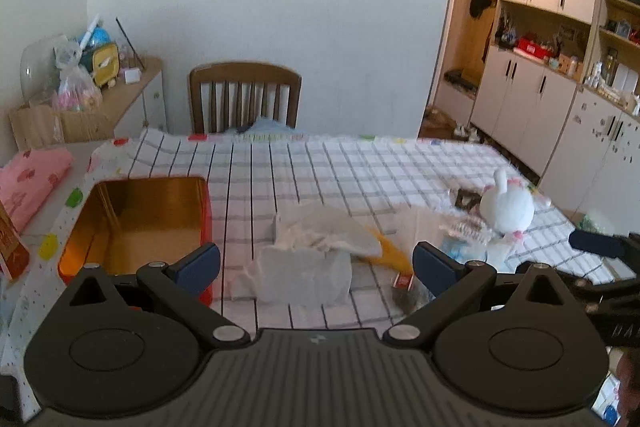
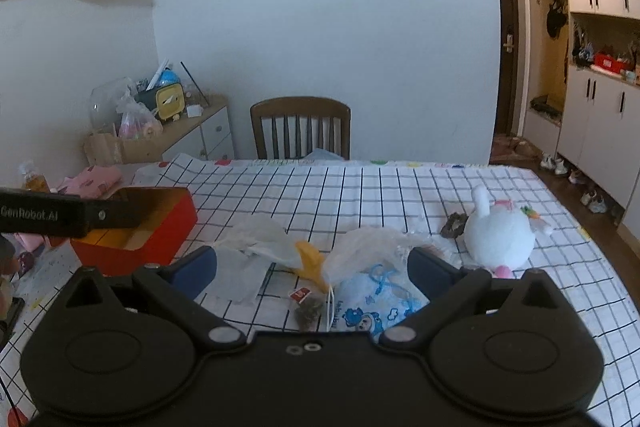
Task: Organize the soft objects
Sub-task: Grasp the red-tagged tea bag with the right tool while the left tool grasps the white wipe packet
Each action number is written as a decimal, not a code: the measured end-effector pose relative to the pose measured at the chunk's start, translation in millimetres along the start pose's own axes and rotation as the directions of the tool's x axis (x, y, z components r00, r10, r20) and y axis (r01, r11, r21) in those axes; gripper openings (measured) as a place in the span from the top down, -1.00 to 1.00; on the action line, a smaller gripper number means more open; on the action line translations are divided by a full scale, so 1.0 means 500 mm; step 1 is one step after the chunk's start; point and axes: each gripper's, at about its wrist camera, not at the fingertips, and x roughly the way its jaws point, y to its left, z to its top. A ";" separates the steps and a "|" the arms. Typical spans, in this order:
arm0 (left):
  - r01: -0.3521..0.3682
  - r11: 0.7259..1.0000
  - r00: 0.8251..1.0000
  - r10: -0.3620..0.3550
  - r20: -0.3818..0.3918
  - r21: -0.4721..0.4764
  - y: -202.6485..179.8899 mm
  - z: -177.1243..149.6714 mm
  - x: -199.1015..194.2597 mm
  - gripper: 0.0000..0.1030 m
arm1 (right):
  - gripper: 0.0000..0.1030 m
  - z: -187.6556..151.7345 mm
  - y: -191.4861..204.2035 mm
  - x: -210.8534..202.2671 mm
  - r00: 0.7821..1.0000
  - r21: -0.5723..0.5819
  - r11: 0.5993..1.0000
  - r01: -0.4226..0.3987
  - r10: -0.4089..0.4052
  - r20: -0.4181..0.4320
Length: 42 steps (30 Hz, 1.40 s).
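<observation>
Tissue pack (image 1: 305, 277) lies between the left gripper's (image 1: 316, 263) wide-open, empty fingers, while the right gripper's (image 2: 312, 267) equally spread fingers partly hide a printed pouch (image 2: 376, 301).

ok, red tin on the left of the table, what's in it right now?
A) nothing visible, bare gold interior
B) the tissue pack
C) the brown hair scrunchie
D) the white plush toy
A. The left wrist view looks down into the red tin and shows only its gold lining; the white plush toy, tissue pack and brown hair scrunchie all lie on the checked tablecloth.
</observation>
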 end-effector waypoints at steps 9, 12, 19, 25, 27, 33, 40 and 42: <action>0.010 1.000 0.991 -0.011 -0.135 -0.013 0.003 -0.077 0.078 -1.00 | -0.88 -0.034 -0.035 0.054 0.993 -0.009 0.999 -0.046 0.044 -0.111; 0.012 0.999 0.985 -0.017 -0.170 -0.033 0.005 -0.097 0.104 -1.00 | -0.87 -0.038 -0.036 0.072 0.989 -0.041 0.997 -0.062 0.056 -0.136; -0.023 1.000 0.977 0.020 -0.211 -0.009 0.002 -0.123 0.151 -1.00 | -0.72 -0.024 -0.025 0.136 0.979 -0.070 0.991 -0.118 0.104 -0.177; -0.008 0.999 0.974 0.016 -0.225 0.040 -0.023 -0.144 0.176 -1.00 | -0.44 -0.023 0.004 0.224 0.955 -0.124 0.974 -0.189 0.153 -0.254; -0.013 0.999 0.973 0.023 -0.231 0.046 -0.026 -0.147 0.186 -1.00 | -0.41 -0.025 0.017 0.246 0.952 -0.161 0.967 -0.196 0.148 -0.268; -0.014 0.999 0.967 0.023 -0.253 0.038 -0.032 -0.150 0.214 -0.99 | -0.10 -0.038 0.023 0.307 0.934 -0.210 0.956 -0.206 0.128 -0.332; -0.008 0.997 0.962 0.028 -0.272 0.076 -0.052 -0.163 0.233 -0.84 | -0.06 -0.064 0.021 0.327 0.930 -0.252 0.952 -0.173 0.074 -0.360; -0.005 0.996 0.959 0.032 -0.283 0.094 -0.059 -0.167 0.239 -0.75 | 0.02 -0.070 0.023 0.329 0.930 -0.267 0.949 -0.171 0.066 -0.362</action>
